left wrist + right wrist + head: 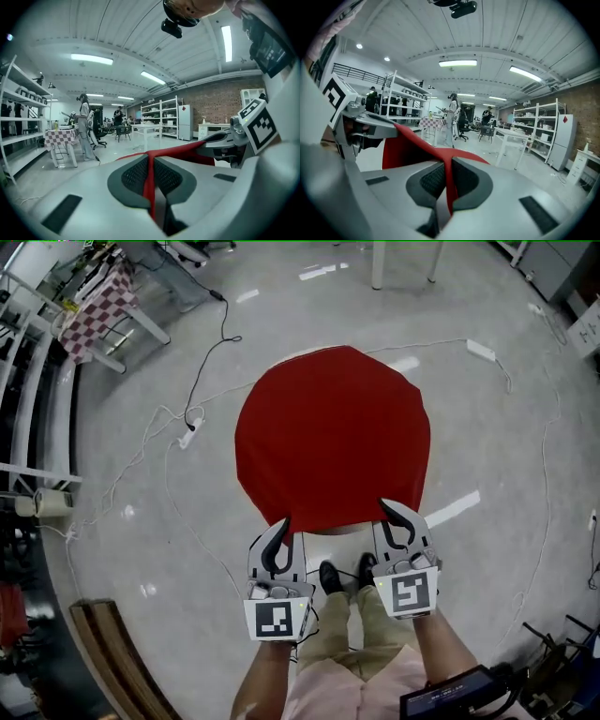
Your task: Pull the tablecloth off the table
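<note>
Near hem of red tablecloth (333,437) pinched in closed fingers of left gripper (281,526) and right gripper (389,510), at near edge of round bench (284,360). Grasp judged done. Cloth spread over nearly whole bench top. Whole pull-off left.

Reads as a big open lab or workshop hall. Long strip lights (91,59) under a ribbed white ceiling, a brick wall (211,101) at the back, rows of open metal shelving (161,117) holding boxes. Pale glossy floor (131,549) crossed by loose cables (224,322) and a power strip (190,434). White benches (145,127), office chairs (123,132), a person (85,126) standing among them.
</note>
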The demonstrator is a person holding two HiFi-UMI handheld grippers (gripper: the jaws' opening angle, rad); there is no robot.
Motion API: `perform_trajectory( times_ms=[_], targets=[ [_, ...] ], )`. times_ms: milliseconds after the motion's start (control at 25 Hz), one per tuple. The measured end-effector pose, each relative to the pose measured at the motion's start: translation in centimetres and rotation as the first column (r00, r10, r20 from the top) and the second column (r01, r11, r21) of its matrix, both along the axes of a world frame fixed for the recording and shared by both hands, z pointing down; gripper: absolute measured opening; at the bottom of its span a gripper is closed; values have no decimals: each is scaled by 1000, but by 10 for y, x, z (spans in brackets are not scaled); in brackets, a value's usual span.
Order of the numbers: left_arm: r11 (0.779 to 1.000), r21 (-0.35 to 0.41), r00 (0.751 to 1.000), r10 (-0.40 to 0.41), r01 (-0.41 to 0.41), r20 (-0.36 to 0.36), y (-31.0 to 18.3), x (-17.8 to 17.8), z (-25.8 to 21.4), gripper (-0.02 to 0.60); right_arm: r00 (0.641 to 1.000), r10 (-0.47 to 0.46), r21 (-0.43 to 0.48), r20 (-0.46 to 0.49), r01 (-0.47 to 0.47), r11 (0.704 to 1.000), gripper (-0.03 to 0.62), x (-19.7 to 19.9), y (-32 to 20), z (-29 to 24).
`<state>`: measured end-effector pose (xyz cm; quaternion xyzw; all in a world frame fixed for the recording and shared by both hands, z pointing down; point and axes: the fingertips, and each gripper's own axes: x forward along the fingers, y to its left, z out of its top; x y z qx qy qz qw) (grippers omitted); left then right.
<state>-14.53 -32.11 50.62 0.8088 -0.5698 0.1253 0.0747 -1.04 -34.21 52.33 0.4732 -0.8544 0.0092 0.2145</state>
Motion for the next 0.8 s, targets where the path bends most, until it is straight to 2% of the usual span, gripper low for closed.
perform_trajectory(
  times_ms=[280,480,800],
  targets=[
    [998,64,1000,-7,7,1,-7,-3,-50,40,994,48,15,96,-49,999,23,-3,-7,-49],
    [997,75,1000,-22,23,-14,-2,-2,-72,40,984,64,7,166,-66,998,23,-2,-7,-76],
    [994,95,996,-55,61,-63,2,4,-110,40,980,58,21,189,-63,998,23,5,-1,-113]
  ],
)
